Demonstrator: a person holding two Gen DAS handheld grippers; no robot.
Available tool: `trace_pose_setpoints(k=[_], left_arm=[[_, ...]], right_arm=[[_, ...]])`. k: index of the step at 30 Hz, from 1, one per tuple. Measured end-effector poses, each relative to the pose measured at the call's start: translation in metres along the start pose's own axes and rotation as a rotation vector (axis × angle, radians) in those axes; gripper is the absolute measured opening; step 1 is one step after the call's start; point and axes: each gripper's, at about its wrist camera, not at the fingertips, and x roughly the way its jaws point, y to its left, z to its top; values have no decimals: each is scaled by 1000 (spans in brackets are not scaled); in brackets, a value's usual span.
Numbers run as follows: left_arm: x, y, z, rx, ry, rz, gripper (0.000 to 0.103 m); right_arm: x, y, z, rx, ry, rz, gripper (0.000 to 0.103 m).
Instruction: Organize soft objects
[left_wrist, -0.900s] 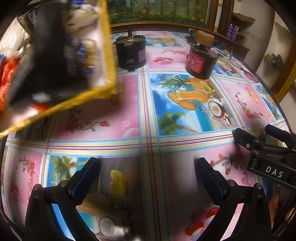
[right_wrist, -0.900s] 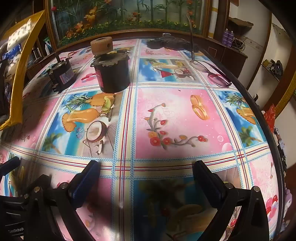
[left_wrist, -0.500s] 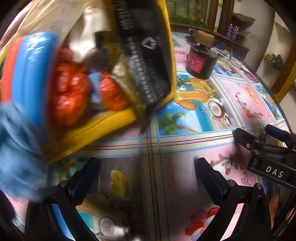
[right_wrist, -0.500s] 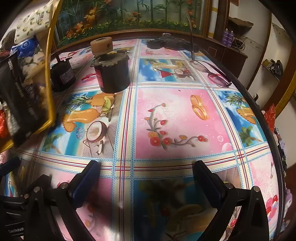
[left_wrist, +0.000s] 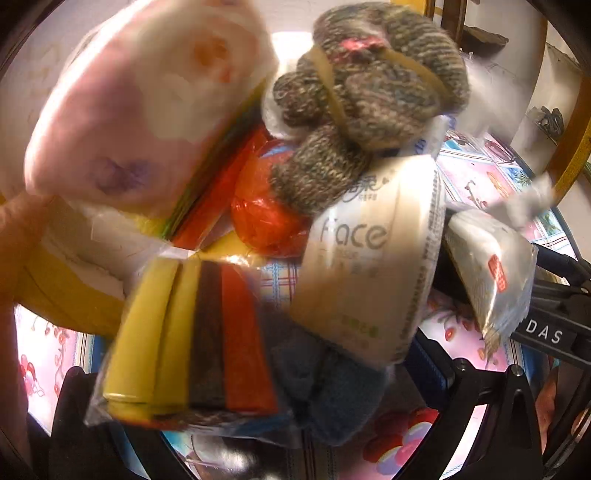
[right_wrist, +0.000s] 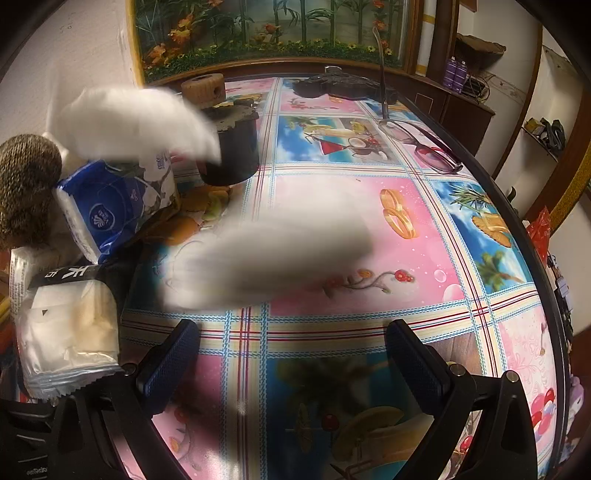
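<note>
Both tongs stand wide and hold nothing. Seen from the left wrist, the left tongs (left_wrist: 258, 402) are mostly covered by a heap of soft things tumbling close before the lens: a knitted bundle (left_wrist: 373, 92) bound with a rubber band sits above a tissue pack (left_wrist: 365, 266) printed "Face", a packet of coloured cloths (left_wrist: 192, 339) lies left of that pack, and a yellow basket (left_wrist: 62, 295) shows further left. Seen from the right wrist, the right tongs (right_wrist: 291, 365) hang over the bare patterned surface (right_wrist: 424, 236). Left of them lie a blue tissue pack (right_wrist: 107, 206) and a clear-wrapped pack (right_wrist: 66, 332); blurred white pieces (right_wrist: 266, 258) are in the air just beyond them.
</note>
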Motion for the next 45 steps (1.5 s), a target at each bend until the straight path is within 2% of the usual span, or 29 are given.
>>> trace_pose_setpoints(k=[20,45], left_arm=[[-9,13,-7,-8,-8,6,103],[-6,4,-5,-7,-8,6,103]], right_arm=[[1,0,1,-2,1,-4,102],[1,0,1,-3,1,-4,102]])
